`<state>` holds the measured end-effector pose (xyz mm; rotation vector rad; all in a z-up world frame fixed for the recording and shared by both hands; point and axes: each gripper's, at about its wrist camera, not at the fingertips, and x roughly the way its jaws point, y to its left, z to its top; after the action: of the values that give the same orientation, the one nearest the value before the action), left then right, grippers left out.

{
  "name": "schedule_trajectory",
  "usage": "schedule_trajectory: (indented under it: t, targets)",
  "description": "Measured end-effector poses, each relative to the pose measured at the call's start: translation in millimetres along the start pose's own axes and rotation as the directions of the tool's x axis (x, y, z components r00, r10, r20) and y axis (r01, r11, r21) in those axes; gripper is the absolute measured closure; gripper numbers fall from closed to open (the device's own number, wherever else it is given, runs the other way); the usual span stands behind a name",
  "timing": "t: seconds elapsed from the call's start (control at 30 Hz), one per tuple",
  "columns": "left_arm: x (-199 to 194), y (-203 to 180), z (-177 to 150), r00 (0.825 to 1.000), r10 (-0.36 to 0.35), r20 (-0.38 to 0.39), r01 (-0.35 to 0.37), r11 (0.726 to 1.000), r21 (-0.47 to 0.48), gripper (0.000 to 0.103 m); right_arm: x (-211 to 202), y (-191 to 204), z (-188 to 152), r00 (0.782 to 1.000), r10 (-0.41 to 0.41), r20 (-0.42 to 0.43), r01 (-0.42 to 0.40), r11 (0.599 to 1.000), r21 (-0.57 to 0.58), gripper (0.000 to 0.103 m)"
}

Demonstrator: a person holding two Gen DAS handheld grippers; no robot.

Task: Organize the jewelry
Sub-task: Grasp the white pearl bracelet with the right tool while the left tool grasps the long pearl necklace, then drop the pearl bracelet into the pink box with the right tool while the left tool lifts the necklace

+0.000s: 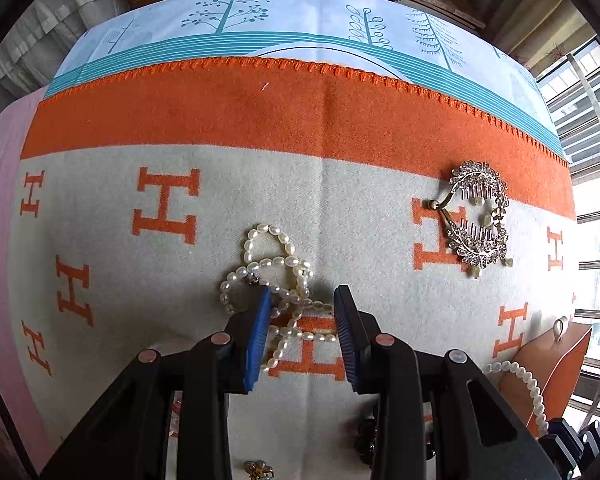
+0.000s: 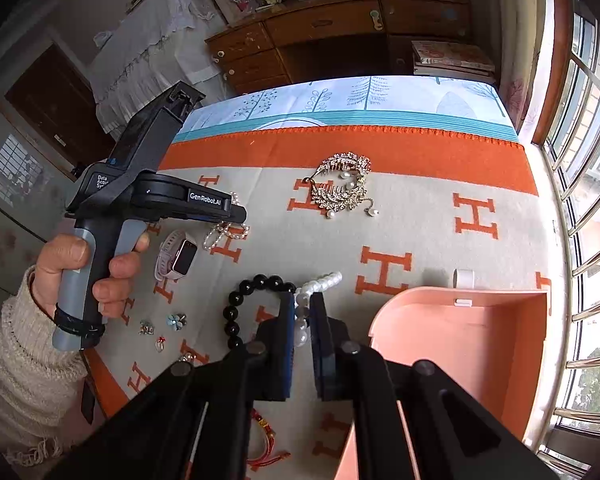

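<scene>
A tangled string of small pearls [image 1: 272, 264] lies on the cream and orange blanket [image 1: 180, 280]. My left gripper [image 1: 304, 292] points straight down over it. Its blue pads stand apart, one loop of the pearls lies between them, and the pads do not press on it. In the right wrist view the same pearls [image 2: 220, 236] show under that gripper, held by a hand [image 2: 84, 264]. My right gripper [image 2: 302, 300] is shut on a strand of larger white pearls [image 2: 320, 280], lifted beside the open pink box [image 2: 480, 320]. That strand [image 1: 532, 392] hangs at the left wrist view's lower right.
A rhinestone hair comb [image 2: 340, 188] with pearl drops lies toward the orange border. A black bead bracelet [image 2: 240, 300], a pink smartwatch [image 2: 176, 258], small charms [image 2: 176, 320] and a red cord bracelet [image 2: 264, 432] lie near the front. Window bars run along the right.
</scene>
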<state>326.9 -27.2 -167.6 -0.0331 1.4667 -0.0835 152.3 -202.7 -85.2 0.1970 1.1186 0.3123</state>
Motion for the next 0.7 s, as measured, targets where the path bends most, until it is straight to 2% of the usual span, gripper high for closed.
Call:
schedule_trajectory:
  t: [0.07,0.1,0.13,0.3,0.43,0.47,0.5,0.6,0.7]
  targets:
    - [1.4,-3.9,2.1,1.0,0.023,0.012,-0.023,1.0,-0.012,0.074,-3.4,-2.8,-0.7,1.0,0.009,0.008,-0.009,1.0,0.006,0.096]
    - [3.1,-2.9,1.8,0.999,0.025,0.028,-0.024,0.999,-0.026,0.094,-5.4,-4.0,-1.1,1.0,0.014,0.013,-0.014,1.0,0.01,0.096]
    - [3.4,-1.6,1.5,0.999,0.021,0.036,-0.019,0.999,-0.047,0.096,-8.0,-4.8,-1.8,1.0,0.02,0.019,-0.021,1.0,0.012,0.096]
    - [-2.0,11.4,-5.5,0.997,-0.005,0.081,0.012,0.996,-0.088,0.097,-30.8,-5.5,-7.2,0.996,0.056,0.069,-0.057,0.998,0.011,0.096]
    - [-34.8,11.8,-15.3,0.986,-0.01,0.167,0.022,0.997,-0.071,0.097,-61.1,-5.6,-14.9,0.988,0.074,0.133,-0.076,0.997,0.007,0.096]
    - [-47.3,9.8,-17.1,0.982,-0.018,0.19,0.031,0.998,-0.061,0.097,-79.6,-5.9,-21.1,0.981,0.079,0.176,-0.08,0.997,0.002,0.096]
    - [-59.7,6.4,-20.2,0.976,-0.027,0.214,0.038,0.998,-0.048,0.097,-79.6,-5.9,-21.1,0.981,0.079,0.176,-0.08,0.997,0.002,0.096]
    - [-99.1,-5.4,-32.4,0.956,-0.059,0.289,0.062,0.998,0.0,0.097,-114.0,-11.3,-35.9,0.964,0.057,0.26,-0.063,0.998,0.013,0.096]
    - [-142.1,-11.9,-52.8,0.933,-0.116,0.342,0.104,0.993,0.053,0.097,-126.5,-16.4,-43.5,0.956,0.043,0.289,-0.053,0.998,0.028,0.096]
